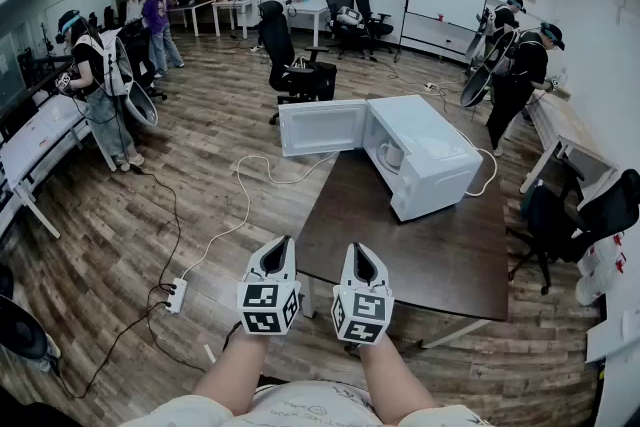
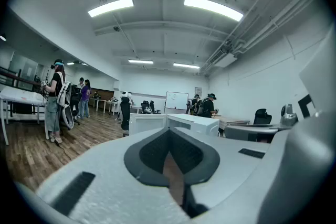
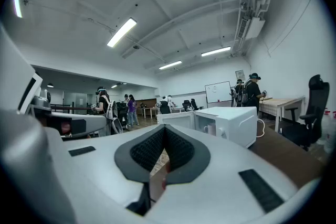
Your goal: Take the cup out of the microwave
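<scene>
Microwave [image 1: 425, 150] on bench [image 1: 420, 245], door [image 1: 322, 127] open. Cup [image 1: 391, 155] upright inside microwave. Left hand-held gripper [image 1: 283, 242] and right hand-held gripper [image 1: 356, 249] both clenched, empty, well apart from microwave.

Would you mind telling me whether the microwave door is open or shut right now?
Open: the door is swung wide out from the microwave, exposing the cavity with the white cup inside.
</scene>
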A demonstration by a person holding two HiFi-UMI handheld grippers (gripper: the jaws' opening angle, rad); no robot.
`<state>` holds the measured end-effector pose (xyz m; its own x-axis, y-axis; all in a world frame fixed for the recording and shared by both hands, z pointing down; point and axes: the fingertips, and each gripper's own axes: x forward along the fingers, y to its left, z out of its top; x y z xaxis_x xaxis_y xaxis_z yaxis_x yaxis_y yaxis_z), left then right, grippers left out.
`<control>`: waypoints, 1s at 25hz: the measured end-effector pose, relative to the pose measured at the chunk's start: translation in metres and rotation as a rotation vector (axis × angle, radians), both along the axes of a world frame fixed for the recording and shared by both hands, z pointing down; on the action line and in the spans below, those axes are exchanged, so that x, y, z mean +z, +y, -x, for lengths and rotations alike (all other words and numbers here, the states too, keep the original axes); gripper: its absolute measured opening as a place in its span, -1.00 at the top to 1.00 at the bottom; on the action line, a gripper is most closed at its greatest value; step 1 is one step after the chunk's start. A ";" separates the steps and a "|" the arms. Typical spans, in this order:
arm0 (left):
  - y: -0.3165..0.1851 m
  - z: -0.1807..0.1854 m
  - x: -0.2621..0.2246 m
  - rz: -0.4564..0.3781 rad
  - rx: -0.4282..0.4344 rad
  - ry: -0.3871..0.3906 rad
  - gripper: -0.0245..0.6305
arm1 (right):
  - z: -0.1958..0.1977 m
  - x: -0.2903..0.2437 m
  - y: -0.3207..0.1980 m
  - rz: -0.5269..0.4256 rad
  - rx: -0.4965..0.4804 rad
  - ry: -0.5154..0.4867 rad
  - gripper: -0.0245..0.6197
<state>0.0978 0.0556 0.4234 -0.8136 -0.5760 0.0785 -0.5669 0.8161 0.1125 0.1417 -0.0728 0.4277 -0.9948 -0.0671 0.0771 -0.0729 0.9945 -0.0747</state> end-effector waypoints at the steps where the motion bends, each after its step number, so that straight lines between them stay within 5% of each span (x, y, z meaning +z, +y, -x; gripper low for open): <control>1: 0.000 0.002 0.000 0.002 0.004 0.002 0.90 | 0.003 0.001 0.001 -0.001 -0.002 0.003 0.89; 15: 0.025 0.051 -0.003 0.026 0.048 0.024 0.90 | 0.052 -0.012 0.031 0.002 0.038 -0.035 0.89; 25: 0.078 0.108 -0.010 0.013 0.116 0.013 0.90 | 0.109 -0.019 0.096 -0.019 0.081 -0.043 0.89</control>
